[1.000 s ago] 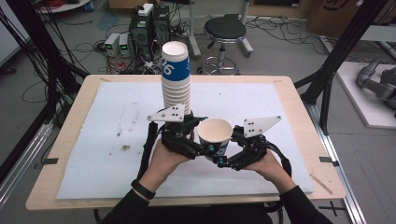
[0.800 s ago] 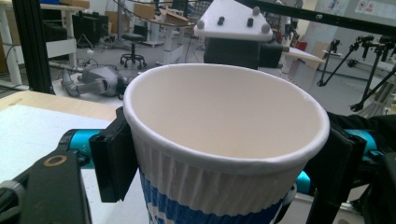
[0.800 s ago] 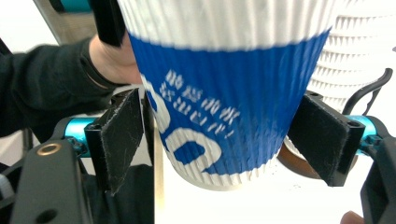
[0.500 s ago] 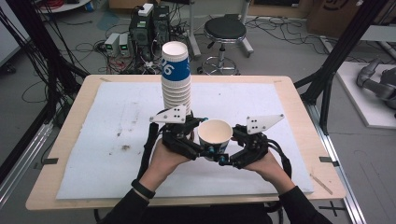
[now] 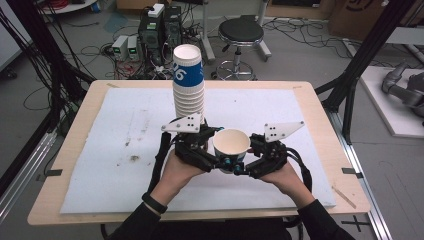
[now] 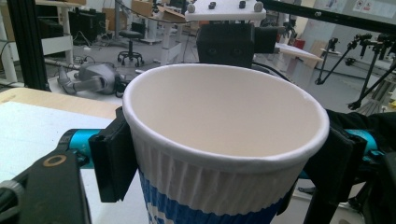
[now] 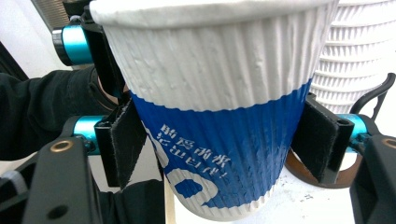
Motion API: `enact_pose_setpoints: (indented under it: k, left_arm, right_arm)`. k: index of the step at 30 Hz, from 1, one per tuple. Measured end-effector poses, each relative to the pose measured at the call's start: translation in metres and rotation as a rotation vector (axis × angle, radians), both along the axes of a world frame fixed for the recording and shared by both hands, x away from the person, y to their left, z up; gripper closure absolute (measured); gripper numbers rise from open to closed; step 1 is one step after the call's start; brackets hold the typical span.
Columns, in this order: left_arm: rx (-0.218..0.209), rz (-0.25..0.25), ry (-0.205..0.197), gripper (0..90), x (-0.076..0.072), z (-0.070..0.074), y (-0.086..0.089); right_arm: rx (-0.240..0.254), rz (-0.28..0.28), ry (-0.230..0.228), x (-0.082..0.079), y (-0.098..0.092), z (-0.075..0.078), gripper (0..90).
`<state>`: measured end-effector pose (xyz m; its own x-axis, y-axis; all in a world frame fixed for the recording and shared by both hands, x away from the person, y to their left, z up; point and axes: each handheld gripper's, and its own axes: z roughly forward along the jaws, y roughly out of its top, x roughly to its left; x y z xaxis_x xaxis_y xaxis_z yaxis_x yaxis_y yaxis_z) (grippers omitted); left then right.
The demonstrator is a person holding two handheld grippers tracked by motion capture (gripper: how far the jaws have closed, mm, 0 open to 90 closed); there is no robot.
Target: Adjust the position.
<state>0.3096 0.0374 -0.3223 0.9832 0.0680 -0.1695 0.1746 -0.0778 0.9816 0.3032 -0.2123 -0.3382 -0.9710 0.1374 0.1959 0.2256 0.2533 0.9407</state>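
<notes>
While both claws meet at the front middle of the worktop, a single paper cup stands upright between them, just in front of the tall stack of cups. The left claw pinches the cup near its rim; in the left gripper view its black pads press on the ribbed white wall at both sides. The right claw has just been closing with the cup between its jaws, and in the right gripper view its pads lie against the blue band of the cup, so I judge it is pinching the cup too, lower on the wall. Whether the bottom of the cup rests on the white mat or hangs a little above it, I cannot tell for sure. The risk I see is this: two grips on one thin paper wall can squeeze it out of round, and a dented cup would then stick or sit crooked when it goes on another cup. If one hand pulls before the other lets go, the cup may tilt or slip out. The stack is very near behind the left claw, so a careless move backwards could knock it over. As for writing, the top cup of the stack shows a large white "6" on blue, and the held cup carries a line of white East Asian characters ending with "!", which I cannot read.
</notes>
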Motion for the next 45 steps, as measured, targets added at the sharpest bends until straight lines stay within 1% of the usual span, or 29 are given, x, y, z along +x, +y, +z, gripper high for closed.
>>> enact_pose_setpoints:
  k: [2,5,6,10,16,21,25,29,30,33,40,42,45]
  left_arm:
    - [-0.004,0.008,-0.001,19.5,0.0,0.0,0.0]
    - [0.001,0.022,-0.007,16.0,-0.001,0.001,0.002]
    - [0.001,0.019,-0.009,15.6,0.0,0.001,0.003]
    - [-0.004,0.037,-0.012,12.7,-0.001,0.004,0.01]
    - [-0.011,0.046,-0.019,12.0,-0.001,0.007,0.02]
    - [0.004,0.047,-0.026,12.0,-0.002,0.007,0.024]
    - [0.008,0.051,-0.023,12.1,-0.003,0.004,0.025]
    - [0.015,0.056,-0.015,12.0,-0.002,0.0,0.024]
    - [0.026,0.057,-0.017,12.0,-0.002,-0.001,0.023]
    - [0.034,0.056,-0.016,12.0,-0.002,-0.004,0.02]
    - [0.05,0.057,-0.007,12.0,-0.002,-0.013,0.011]
    - [0.06,0.051,-0.009,12.1,-0.002,-0.016,0.008]
    - [0.064,0.048,-0.001,12.0,-0.003,-0.019,0.003]
  right_arm:
    - [-0.003,0.0,0.002,0.0,0.0,0.0,24.9]
    - [-0.008,0.002,0.004,0.001,-0.001,0.0,25.0]
    - [-0.008,0.003,0.003,0.0,-0.001,0.001,25.0]
    - [0.003,-0.005,-0.009,0.001,-0.004,0.002,25.1]
    - [0.028,-0.029,-0.019,0.002,-0.012,0.006,25.3]
    - [0.047,-0.045,-0.029,0.002,-0.018,0.01,25.5]
    - [0.063,-0.054,-0.033,0.002,-0.022,0.012,25.5]
    - [0.073,-0.06,-0.034,0.002,-0.025,0.014,25.5]
    - [0.075,-0.062,-0.037,0.002,-0.025,0.015,25.5]
    - [0.081,-0.064,-0.041,0.002,-0.026,0.015,25.5]
    - [0.096,-0.065,-0.035,0.001,-0.026,0.016,25.6]
    - [0.099,-0.064,-0.04,0.001,-0.025,0.016,25.6]
    - [0.099,-0.062,-0.033,0.0,-0.024,0.016,25.6]
